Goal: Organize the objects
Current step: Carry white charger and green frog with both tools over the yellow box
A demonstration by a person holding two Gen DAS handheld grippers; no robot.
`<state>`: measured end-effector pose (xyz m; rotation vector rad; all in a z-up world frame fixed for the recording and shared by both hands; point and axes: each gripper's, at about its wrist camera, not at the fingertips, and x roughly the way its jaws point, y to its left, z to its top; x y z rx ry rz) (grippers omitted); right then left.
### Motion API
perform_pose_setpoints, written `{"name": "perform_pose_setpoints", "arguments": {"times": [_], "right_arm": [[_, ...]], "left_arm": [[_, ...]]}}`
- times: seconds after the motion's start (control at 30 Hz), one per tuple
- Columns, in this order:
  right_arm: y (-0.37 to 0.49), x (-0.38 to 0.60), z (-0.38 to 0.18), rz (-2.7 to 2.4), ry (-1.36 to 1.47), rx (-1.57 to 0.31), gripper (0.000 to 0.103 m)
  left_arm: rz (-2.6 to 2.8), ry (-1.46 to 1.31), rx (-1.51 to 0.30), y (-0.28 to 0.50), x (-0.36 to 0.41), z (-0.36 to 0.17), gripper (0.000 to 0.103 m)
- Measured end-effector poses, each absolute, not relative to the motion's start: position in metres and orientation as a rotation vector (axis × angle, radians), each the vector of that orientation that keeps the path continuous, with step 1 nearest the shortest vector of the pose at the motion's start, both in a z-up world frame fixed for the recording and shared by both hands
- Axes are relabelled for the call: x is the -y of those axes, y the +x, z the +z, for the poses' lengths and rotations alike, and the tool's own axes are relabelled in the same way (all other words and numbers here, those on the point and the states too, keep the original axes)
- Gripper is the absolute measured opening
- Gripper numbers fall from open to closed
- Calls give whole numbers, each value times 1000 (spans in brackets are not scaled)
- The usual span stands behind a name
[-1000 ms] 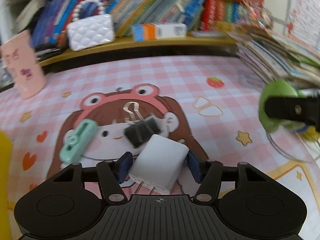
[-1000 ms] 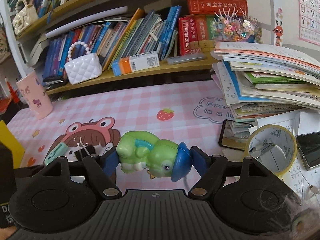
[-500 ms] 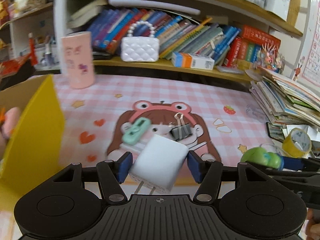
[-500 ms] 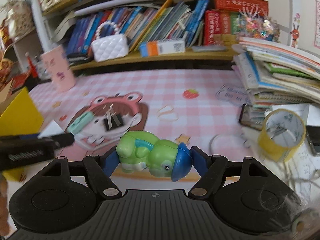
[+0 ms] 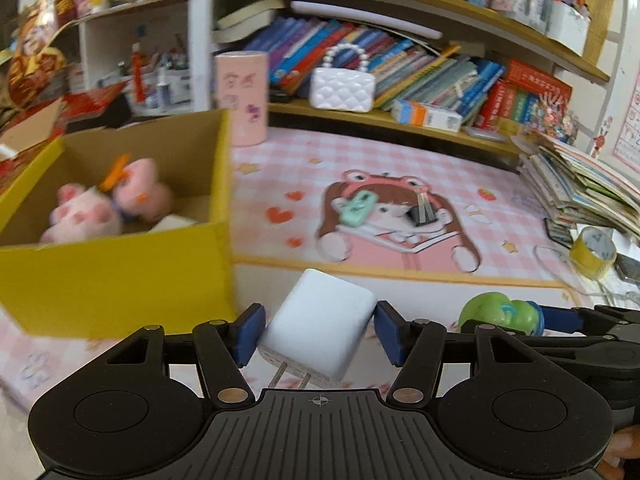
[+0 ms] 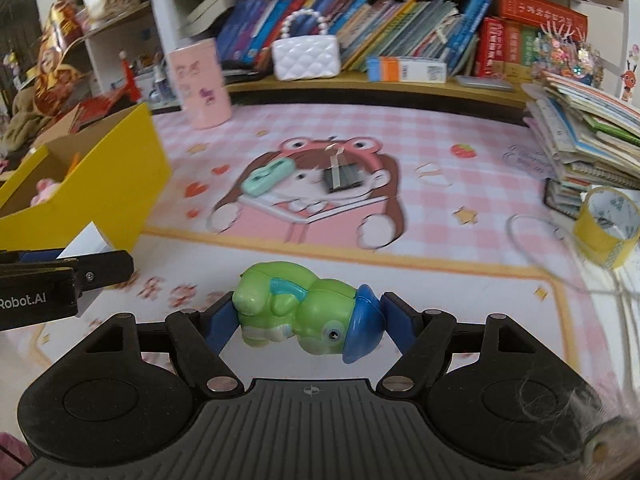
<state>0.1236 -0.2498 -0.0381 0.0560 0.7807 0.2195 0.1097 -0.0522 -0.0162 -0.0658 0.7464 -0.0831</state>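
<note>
- Left wrist view: the left gripper (image 5: 318, 336) pinches a white charger (image 5: 320, 332) across its flat sides, blue pads (image 5: 250, 330) pressed against it, prongs pointing back toward the camera.
- The yellow box (image 5: 120, 272) sits at ten o'clock from the charger, open-topped, with a pink plush toy (image 5: 108, 204) already inside and some bare cardboard floor beside it.
- To do this step well, I judge the charger should be carried clear over the near box wall and brought low above the bare floor patch before it is let go, so it neither clips the rim nor bounces out.
- The charger looks smooth, rounded at the corners and rigid; it sits slightly skewed between the pads, so a slip seems possible if it is swung fast.
- At three o'clock the right gripper (image 5: 504, 318) shows, clamped on a green toy (image 5: 498, 314).
- Right wrist view: the right gripper (image 6: 308, 322) squeezes the green toy (image 6: 304, 312) end to end, one pad at its feet, the other on its blue cap.
- The toy is hard glossy plastic, lying on its side, lumpy in outline.
- The box (image 6: 104, 184) lies at ten o'clock here, with the left gripper (image 6: 76, 268) between it and this claw, so one hand should probably drop first.
- A mint green gadget (image 6: 268, 178) and a black binder clip (image 6: 344, 176) remain on the pink desk mat (image 6: 440, 140) at twelve o'clock.
</note>
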Motion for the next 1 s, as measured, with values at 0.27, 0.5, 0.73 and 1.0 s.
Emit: {"name": "perform_pose_setpoints", "arguments": {"times": [0.27, 0.5, 0.73, 1.0], "right_arm": [[92, 191, -32, 299, 2, -764, 73], [67, 143, -26, 374, -70, -725, 73], [44, 106, -24, 427, -112, -697, 73], [26, 76, -26, 435, -101, -687, 73]], "left_arm": [[-3, -85, -737, 66, -7, -12, 59], [42, -113, -722, 36, -43, -9, 59], [71, -129, -694, 11, -73, -5, 59], [74, -115, -673, -10, -100, -1, 59]]}}
